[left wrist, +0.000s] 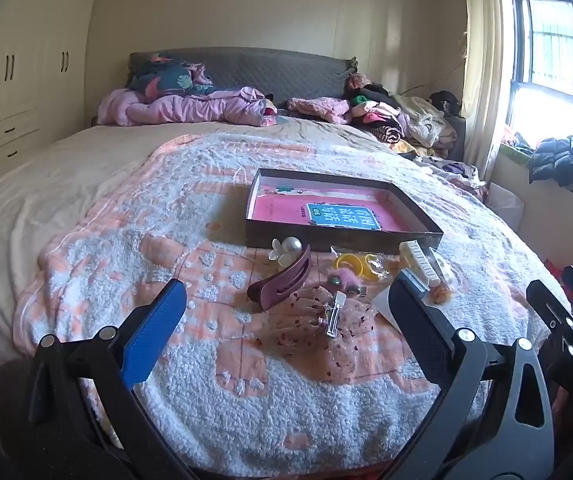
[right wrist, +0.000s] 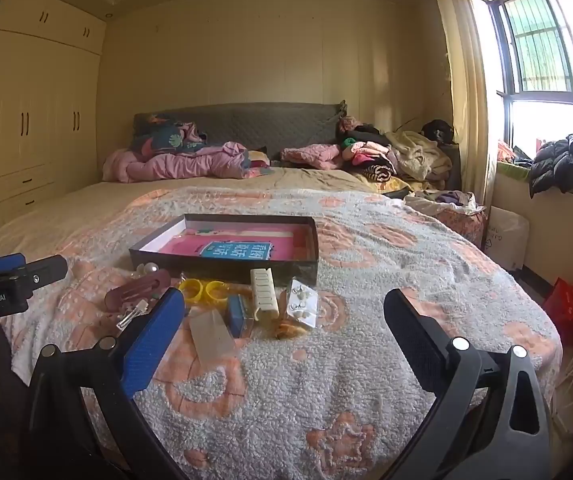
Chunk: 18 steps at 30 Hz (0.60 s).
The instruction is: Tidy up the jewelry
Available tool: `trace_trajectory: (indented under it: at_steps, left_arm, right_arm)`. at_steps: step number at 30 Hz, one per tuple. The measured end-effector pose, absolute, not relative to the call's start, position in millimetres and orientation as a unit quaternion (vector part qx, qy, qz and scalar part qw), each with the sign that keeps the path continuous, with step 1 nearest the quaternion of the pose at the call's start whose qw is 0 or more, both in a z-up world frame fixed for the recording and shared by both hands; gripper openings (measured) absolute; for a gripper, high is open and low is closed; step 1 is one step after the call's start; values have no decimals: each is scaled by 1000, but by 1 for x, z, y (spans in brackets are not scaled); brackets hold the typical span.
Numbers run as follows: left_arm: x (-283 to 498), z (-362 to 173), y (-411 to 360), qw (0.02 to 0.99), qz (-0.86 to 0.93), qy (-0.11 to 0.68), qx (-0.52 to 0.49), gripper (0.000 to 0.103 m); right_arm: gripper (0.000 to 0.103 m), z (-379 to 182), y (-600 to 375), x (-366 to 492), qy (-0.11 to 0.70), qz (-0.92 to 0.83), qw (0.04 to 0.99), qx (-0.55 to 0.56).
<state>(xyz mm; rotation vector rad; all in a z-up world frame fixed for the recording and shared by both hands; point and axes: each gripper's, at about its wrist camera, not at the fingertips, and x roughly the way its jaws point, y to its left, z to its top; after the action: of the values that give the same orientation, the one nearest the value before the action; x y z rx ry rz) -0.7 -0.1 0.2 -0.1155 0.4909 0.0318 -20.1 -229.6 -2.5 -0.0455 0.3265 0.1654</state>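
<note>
Hair clips and jewelry lie scattered on the fleecy blanket in front of a shallow dark box that holds a pink book. In the left wrist view I see a pearl flower clip, a maroon claw clip, yellow bands in a bag, a white comb clip and a pink mesh bow with a silver clip. My left gripper hovers open just short of them. My right gripper is open too, near an earring card and the white comb clip. Neither holds anything.
Pink bedding and a heap of clothes lie at the headboard. A wardrobe lines the left wall. The window and a dark jacket are at the right, a red bag on the floor beside the bed.
</note>
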Motion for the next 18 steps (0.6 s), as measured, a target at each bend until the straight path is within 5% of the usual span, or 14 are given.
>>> trace_trajectory:
  at_steps: [18]
  left_arm:
    - [-1,0,-1,969,15,240,-52,93]
  right_arm:
    - [97,5,-226,-25,147,91,985,-26]
